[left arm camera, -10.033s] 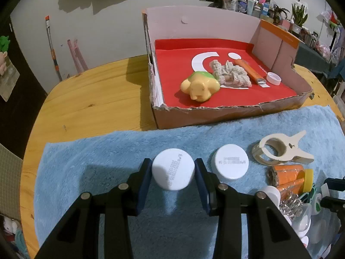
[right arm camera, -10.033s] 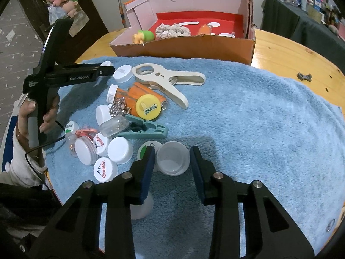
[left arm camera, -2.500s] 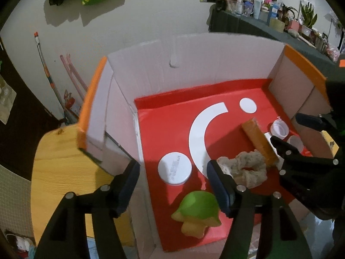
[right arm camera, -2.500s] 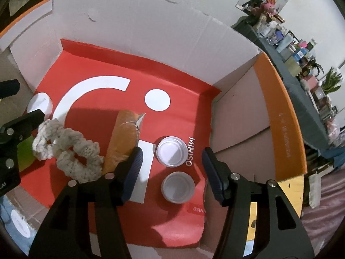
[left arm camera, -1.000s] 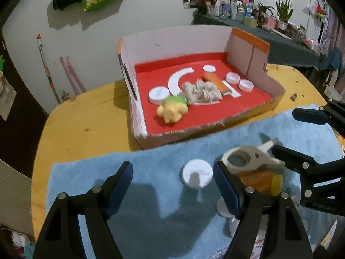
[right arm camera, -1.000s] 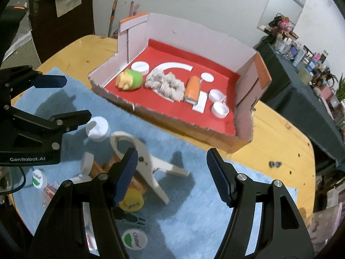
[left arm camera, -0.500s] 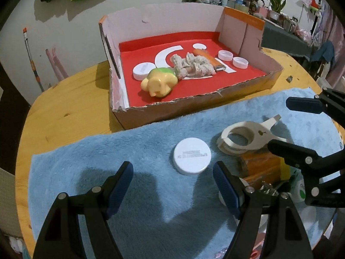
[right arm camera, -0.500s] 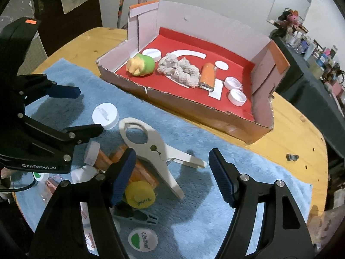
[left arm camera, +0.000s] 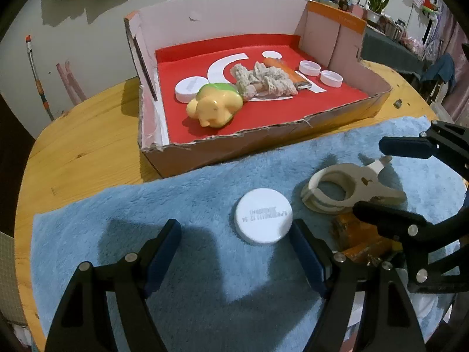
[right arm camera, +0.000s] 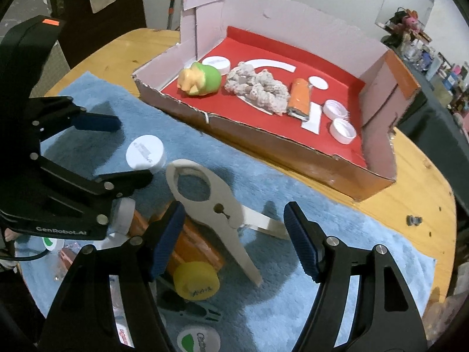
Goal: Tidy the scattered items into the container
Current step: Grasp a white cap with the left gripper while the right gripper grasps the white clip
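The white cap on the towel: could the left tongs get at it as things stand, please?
Probably yes. The left tongs are open, with the cap lying flat just ahead between their fingers; nothing covers it, and the clip lies beside it, apart.

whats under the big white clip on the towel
Partly under the clip lie orange tubes, one with a yellow cap, all on the blue towel. How far the tubes reach beneath it is hidden.

I'm looking across a round wooden table (left arm camera: pixel 82 152) with a blue fleece towel (left arm camera: pixel 190 293) spreading over its near edge. Behind it a pale wall (left arm camera: pixel 88 38) is standing, and a cluttered dark shelf (left arm camera: pixel 390 44) is running along the far right.
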Demonstrator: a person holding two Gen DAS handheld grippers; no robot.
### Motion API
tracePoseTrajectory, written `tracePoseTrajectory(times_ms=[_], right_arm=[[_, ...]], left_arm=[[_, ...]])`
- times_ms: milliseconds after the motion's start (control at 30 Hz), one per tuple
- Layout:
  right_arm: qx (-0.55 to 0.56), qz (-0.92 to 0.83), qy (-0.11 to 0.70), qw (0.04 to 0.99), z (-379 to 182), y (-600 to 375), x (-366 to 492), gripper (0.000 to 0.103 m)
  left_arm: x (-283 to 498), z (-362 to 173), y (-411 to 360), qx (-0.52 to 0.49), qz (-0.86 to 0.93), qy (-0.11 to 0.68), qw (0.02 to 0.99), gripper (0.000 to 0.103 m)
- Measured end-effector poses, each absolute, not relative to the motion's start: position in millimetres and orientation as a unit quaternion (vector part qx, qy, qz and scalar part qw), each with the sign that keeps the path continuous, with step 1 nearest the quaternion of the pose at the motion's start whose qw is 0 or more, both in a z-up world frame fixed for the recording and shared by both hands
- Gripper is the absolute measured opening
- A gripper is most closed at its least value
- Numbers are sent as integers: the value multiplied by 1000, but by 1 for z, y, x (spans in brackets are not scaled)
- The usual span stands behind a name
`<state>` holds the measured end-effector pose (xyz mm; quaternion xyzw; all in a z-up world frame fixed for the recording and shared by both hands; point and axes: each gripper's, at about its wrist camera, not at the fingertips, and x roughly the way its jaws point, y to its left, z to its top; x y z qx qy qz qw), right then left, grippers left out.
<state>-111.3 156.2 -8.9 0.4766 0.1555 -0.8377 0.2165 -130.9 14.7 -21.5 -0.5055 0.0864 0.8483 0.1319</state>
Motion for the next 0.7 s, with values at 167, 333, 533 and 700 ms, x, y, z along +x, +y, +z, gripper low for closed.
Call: tracePoseTrajectory(times_ms=[167,333,533,700], right_arm=[[478,-835,152,228,-13,154,-114,69],[476,-834,148,238,-16,153,-116,69],[472,-831,145,257,-17,151,-118,64],[468,-828,147,271,-16,148,-116,52]], left_arm=[[-133,-22,15,-504,849,88,133,79],[-134,-22,17,-502,850,90,136,78],[-134,-22,19,-498,851,92,142,72],[-133,-21,21,-497,849,95,150,63]])
